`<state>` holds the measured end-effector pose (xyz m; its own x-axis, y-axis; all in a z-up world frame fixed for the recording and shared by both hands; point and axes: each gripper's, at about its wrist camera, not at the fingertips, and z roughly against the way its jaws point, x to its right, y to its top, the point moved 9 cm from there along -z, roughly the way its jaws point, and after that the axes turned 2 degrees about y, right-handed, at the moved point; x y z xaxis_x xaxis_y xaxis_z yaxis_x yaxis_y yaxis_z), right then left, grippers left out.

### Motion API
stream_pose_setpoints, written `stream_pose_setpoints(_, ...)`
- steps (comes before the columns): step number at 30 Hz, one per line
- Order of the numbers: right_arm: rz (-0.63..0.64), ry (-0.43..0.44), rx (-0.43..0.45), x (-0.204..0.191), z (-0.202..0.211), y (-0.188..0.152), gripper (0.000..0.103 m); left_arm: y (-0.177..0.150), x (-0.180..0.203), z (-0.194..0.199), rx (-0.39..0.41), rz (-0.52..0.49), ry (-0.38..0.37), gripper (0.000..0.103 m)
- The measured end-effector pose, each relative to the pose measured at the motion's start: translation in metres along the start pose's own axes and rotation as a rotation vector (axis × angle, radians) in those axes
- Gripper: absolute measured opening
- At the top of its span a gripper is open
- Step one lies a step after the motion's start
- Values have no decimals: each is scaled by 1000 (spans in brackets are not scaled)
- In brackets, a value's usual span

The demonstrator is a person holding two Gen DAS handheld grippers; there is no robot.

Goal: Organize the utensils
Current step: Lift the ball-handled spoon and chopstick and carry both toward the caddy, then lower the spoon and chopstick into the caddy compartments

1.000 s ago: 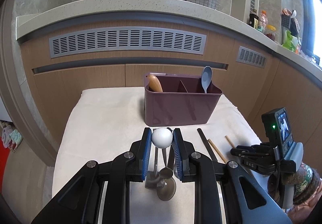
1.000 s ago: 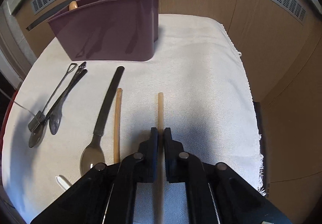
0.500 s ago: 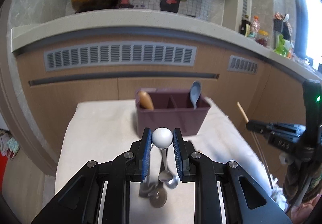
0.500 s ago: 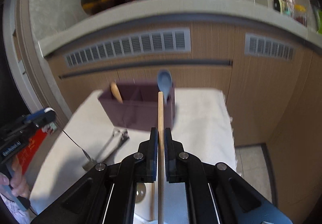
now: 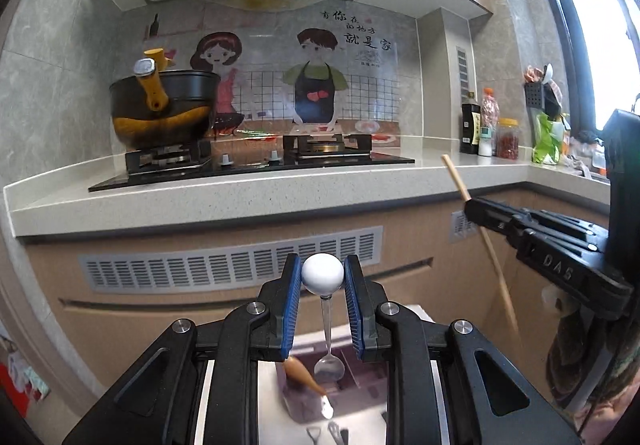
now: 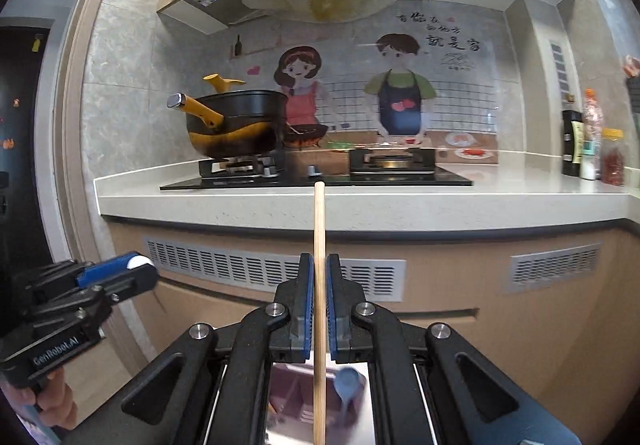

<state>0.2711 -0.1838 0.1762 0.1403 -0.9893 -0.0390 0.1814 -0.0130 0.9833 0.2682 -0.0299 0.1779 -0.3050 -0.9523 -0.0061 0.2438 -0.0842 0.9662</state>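
Two risks I see: my left tool (image 5: 322, 283), clamped on the spoon's (image 5: 328, 333) round knob, and right tool (image 6: 319, 297), pinching a chopstick (image 6: 319, 229), both above the organizer (image 5: 360, 377), could let either swing and miss its slot.

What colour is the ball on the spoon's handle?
White ball; it shows best in the left wrist view.

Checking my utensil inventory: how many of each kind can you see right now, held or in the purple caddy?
Spoons: 2 (clear spoon, blue spoon)
Chopsticks: 1 (chopstick)
Brown wooden handles: 1 (wooden handle)
Total: 4
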Motion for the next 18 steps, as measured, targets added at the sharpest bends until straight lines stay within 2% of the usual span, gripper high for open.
stream_pose_setpoints(4, -14, 17, -17, 2, -39, -10, 6, -9, -10, -31, -27, 22, -14, 23)
stream_pose_setpoints(9, -33, 21, -69, 9, -82, -36, 6, -38, -21, -75, -97, 50, -28, 23)
stream_pose_setpoints(18, -36, -9, -127, 23, -126, -81, 6, -85, -25, -124, -190, 75, -40, 23)
